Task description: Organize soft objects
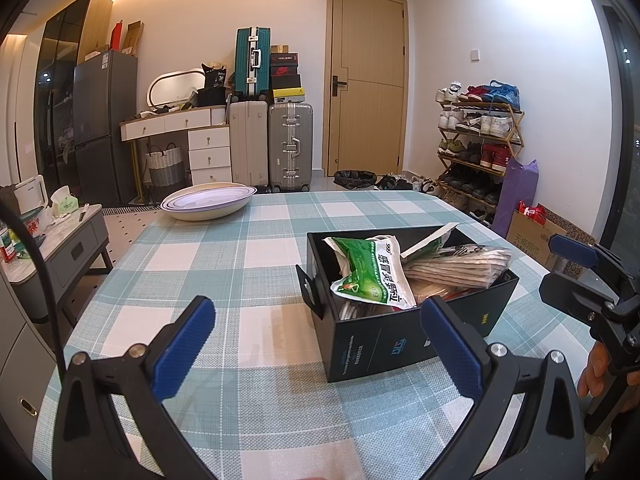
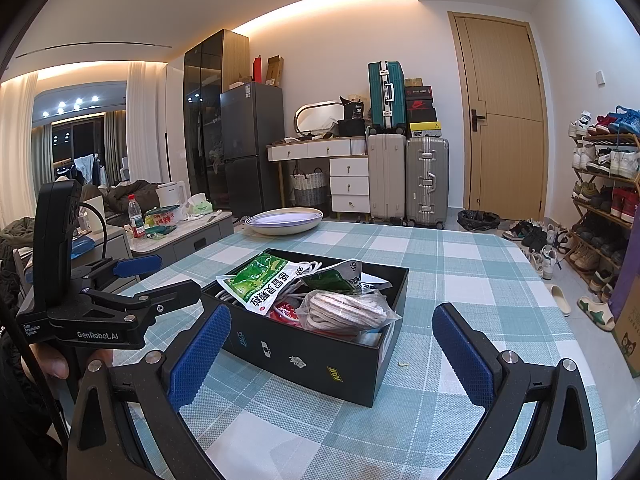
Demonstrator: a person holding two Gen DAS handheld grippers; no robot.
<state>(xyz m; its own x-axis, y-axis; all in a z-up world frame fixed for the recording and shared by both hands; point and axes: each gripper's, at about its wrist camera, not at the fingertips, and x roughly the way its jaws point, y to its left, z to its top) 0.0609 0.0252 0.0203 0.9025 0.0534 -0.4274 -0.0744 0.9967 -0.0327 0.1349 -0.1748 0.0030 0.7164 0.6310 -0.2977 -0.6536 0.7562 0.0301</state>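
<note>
A black box stands on the checked tablecloth and also shows in the right wrist view. It holds a green medicine pouch, a bagged bundle of beige cloth, a second dark green pouch and white cords. My left gripper is open and empty, just left of and before the box; it also shows in the right wrist view. My right gripper is open and empty in front of the box; it shows at the right edge of the left wrist view.
A stack of shallow white bowls sits at the table's far edge. A low side table with bottle, kettle and tissues stands to the left. Suitcases, drawers, a door and a shoe rack are beyond.
</note>
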